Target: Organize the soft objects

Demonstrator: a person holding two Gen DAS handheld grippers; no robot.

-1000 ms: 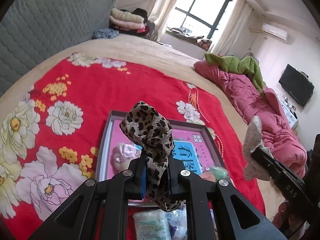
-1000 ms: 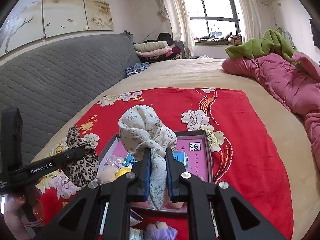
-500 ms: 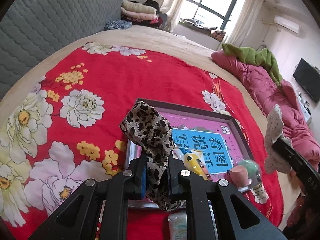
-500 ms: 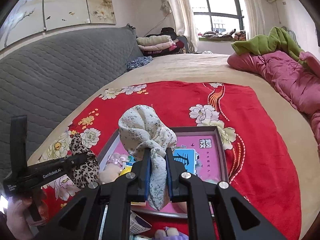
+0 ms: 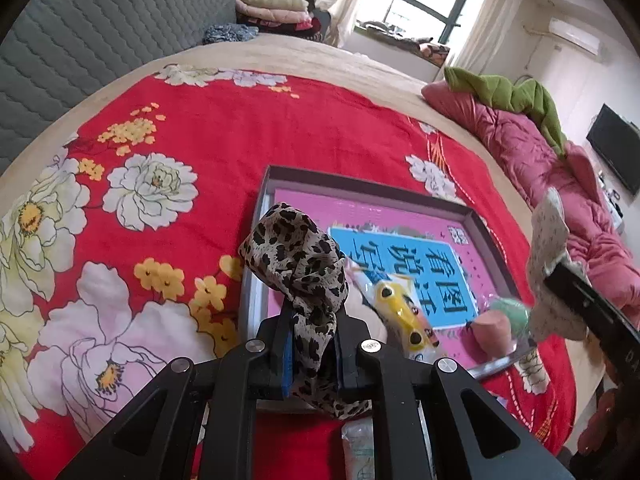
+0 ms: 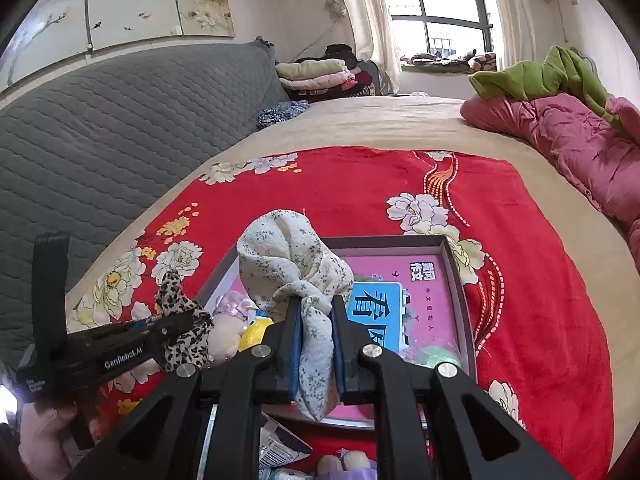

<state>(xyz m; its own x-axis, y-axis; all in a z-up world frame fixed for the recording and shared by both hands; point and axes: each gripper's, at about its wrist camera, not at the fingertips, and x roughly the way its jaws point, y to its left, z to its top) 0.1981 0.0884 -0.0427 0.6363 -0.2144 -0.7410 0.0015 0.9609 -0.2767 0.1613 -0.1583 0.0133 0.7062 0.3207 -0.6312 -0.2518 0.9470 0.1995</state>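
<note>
Our left claw [image 5: 311, 354] grips the leopard-print scarf [image 5: 298, 256]; our right claw [image 6: 316, 344] grips the white floral scarf [image 6: 292, 264], both above the tray [image 5: 372, 190].

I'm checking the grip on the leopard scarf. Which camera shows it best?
The left wrist view: the leopard scarf fills the centre, pinched between the left tongs, with its knot and hanging tail clear. The right wrist view shows it only small and side-on at the left edge, partly behind the tongs' fingers.

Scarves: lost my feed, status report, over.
Left hand-held gripper shut on leopard scarf. Right hand-held gripper shut on floral scarf. Both above the tray; nothing blocking.
</note>
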